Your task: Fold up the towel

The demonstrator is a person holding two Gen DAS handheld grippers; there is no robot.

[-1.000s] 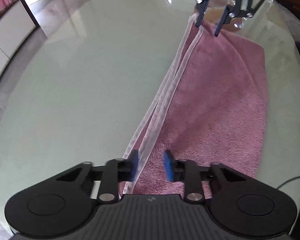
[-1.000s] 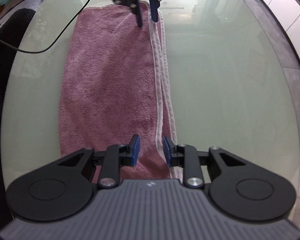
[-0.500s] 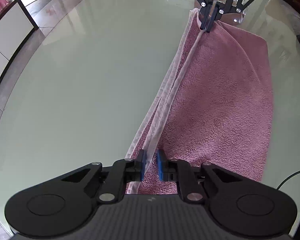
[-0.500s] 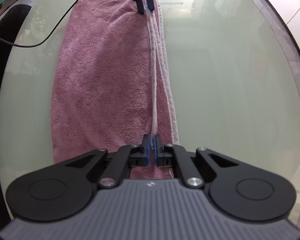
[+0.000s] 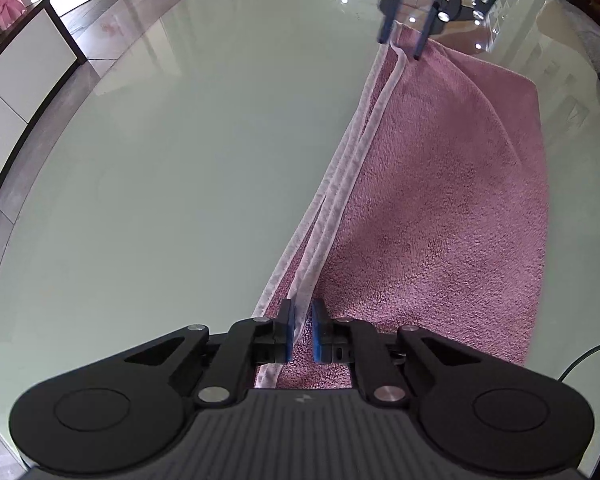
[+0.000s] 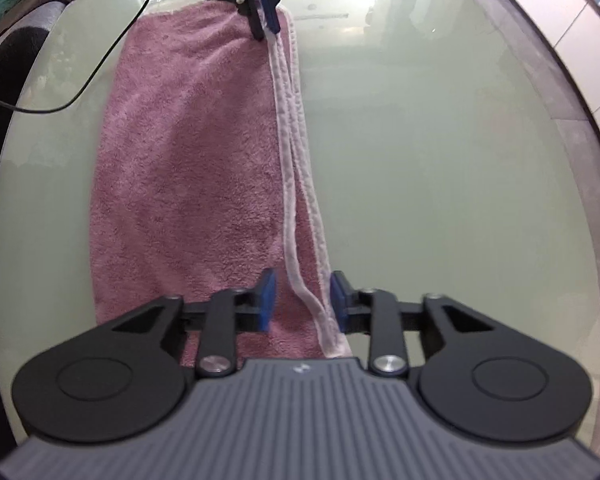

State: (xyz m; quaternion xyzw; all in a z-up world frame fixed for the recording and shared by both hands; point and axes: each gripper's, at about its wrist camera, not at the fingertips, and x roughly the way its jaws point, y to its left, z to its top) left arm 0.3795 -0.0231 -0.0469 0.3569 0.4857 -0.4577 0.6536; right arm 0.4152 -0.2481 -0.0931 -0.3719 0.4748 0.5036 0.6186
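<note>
Your soft, limp pink towel [image 5: 440,200] droops: left gripper [image 5: 301,330] pinches its hem, right gripper [image 6: 302,300] fingers are opening around it.

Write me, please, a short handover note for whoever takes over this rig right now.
The left gripper has its jaws pinched on the white hem at one end of the towel.
The right gripper has its jaws opening; the hem runs between them at the other end, not pressed.
The towel lies on the glass table, doubled lengthwise, both hems together along one side.
Done: the first fold, it seems. Left: probably a fresh grip and another fold.
</note>
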